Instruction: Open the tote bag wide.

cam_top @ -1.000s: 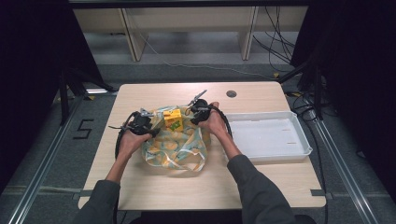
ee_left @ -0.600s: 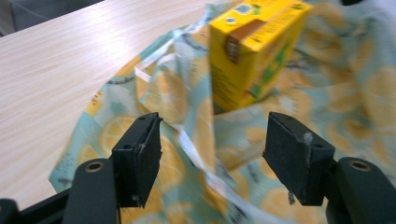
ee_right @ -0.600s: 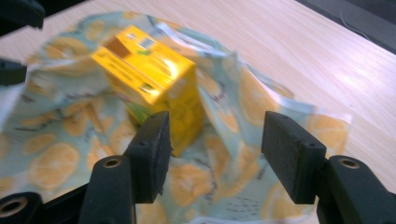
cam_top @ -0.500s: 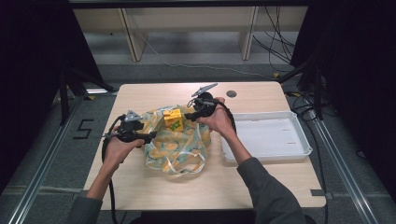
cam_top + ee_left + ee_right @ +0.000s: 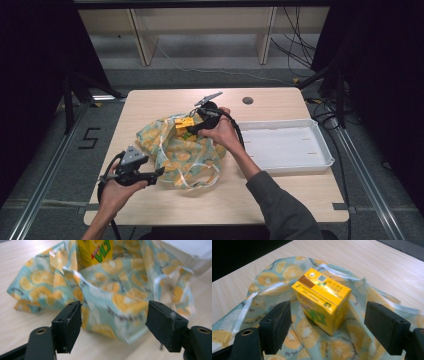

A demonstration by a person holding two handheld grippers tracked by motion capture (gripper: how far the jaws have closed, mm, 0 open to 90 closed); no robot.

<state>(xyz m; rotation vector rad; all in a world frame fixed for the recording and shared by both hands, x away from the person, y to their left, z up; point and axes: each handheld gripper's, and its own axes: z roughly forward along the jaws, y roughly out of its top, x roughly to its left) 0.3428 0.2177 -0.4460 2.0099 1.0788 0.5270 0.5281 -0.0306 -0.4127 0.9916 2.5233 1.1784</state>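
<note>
The left gripper [image 5: 159, 173] has pulled back from the fruit-print bag [image 5: 182, 152] toward the worktop's [image 5: 280, 195] near left corner; its jaws have just been opening and stand spread, empty. The right gripper's [image 5: 191, 128] jaws have likewise opened, spread beside the yellow carton [image 5: 322, 300], which stands on the bag mid-worktop.

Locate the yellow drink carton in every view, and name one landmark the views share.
High view: the yellow cardboard drink carton stands upright at table centre.
Left gripper view: top edge, behind the fabric.
Right gripper view: centre, between the open jaws.
Shared landmark: the teal orange-slice-print fabric bag beneath it.
</note>
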